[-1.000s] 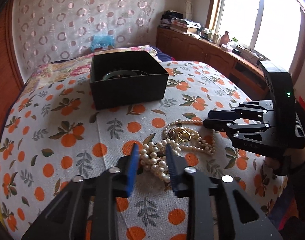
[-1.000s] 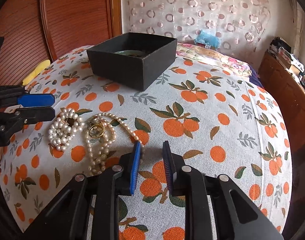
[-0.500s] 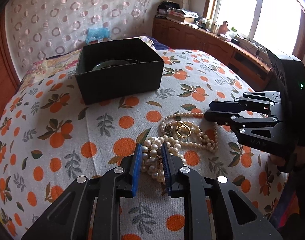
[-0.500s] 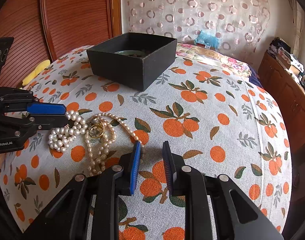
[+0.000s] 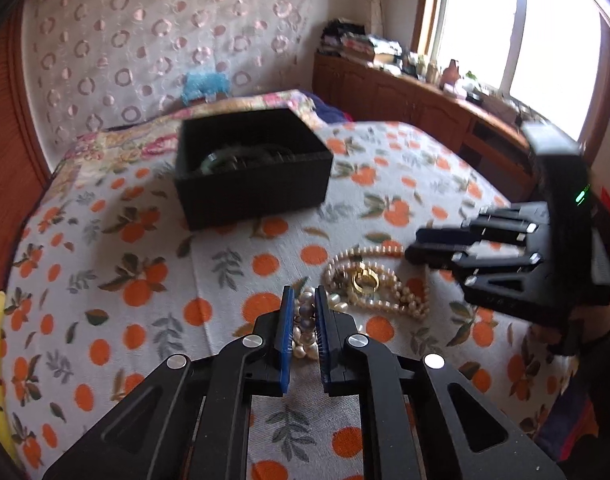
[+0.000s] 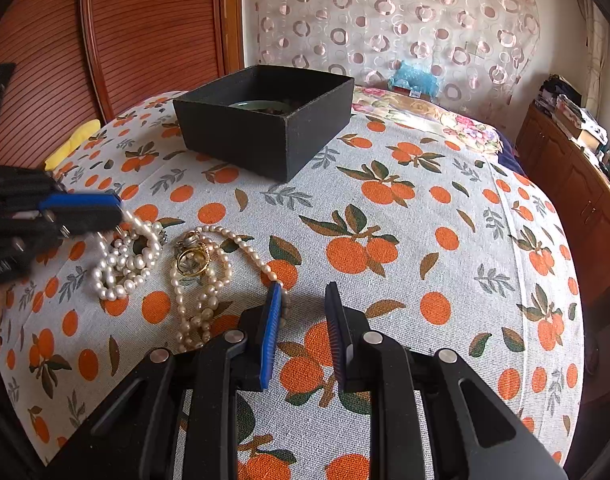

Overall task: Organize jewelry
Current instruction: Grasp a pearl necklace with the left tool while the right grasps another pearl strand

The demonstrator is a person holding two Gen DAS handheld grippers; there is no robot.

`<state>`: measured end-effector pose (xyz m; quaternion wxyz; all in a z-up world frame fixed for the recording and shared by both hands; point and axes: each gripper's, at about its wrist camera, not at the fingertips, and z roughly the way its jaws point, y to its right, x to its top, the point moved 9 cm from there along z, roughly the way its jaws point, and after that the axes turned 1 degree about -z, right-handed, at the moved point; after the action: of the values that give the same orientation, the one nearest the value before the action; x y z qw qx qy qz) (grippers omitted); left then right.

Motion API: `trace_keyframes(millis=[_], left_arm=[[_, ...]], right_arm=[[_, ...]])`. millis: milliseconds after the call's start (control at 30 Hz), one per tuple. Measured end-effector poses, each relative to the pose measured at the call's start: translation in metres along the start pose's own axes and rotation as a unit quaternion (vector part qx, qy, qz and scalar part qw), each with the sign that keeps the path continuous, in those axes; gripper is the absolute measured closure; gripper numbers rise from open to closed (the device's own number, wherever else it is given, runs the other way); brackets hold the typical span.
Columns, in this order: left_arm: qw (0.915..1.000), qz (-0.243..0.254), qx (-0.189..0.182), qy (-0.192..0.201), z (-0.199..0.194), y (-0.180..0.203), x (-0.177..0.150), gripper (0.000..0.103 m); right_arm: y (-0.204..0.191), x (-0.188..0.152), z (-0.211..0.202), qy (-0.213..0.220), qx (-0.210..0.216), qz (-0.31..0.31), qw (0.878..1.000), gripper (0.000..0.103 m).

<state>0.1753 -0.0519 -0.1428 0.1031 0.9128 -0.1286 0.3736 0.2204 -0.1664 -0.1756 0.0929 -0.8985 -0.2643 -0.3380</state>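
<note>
Woven cloth bedspread (image 6: 425,208), matt, coarse weave. Matt black cardboard box (image 6: 265,136). Glossy white pearl bracelet (image 6: 125,264), cream pearl necklace (image 6: 209,300), shiny gold-metal ring (image 6: 191,262). Ribbed blue pads (image 5: 285,336), matt black plastic frames, bright metal pins. Varnished wood headboard (image 6: 105,40).

Black box (image 6: 265,136), white pearls (image 6: 125,260), gold ring (image 6: 191,262), orange-and-leaf patterned cloth (image 6: 425,240), blue-padded tool (image 5: 303,320)
</note>
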Motion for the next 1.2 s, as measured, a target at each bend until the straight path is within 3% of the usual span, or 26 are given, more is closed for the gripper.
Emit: trace_keyframes(millis=[233, 667, 700, 767, 900, 1200], left_arm=[[0.9986, -0.009, -0.001, 0.052, -0.044, -0.001, 0.022, 0.094], [0.9938, -0.019, 0.001, 0.110, -0.095, 0.000, 0.038, 0.094], [0.9933, -0.020, 0.003, 0.113, -0.098, -0.002, 0.040, 0.094], [0.9930, -0.020, 0.006, 0.117, -0.102, -0.004, 0.042, 0.094], [0.9924, -0.019, 0.012, 0.121, -0.107, -0.008, 0.046, 0.094], [0.9895, -0.007, 0.025, 0.142, -0.125, -0.008, 0.062, 0.094]], right_arm=[[0.000, 0.000, 0.000, 0.000, 0.000, 0.000, 1.000, 0.079], [0.000, 0.000, 0.000, 0.000, 0.001, 0.000, 1.000, 0.079], [0.000, 0.000, 0.000, 0.000, 0.002, 0.000, 1.000, 0.081], [-0.002, 0.000, 0.001, 0.000, 0.007, -0.003, 1.000, 0.095], [-0.006, 0.002, 0.000, -0.006, 0.005, -0.007, 1.000, 0.098], [-0.031, 0.054, -0.057, 0.063, 0.017, -0.036, 0.997, 0.098]])
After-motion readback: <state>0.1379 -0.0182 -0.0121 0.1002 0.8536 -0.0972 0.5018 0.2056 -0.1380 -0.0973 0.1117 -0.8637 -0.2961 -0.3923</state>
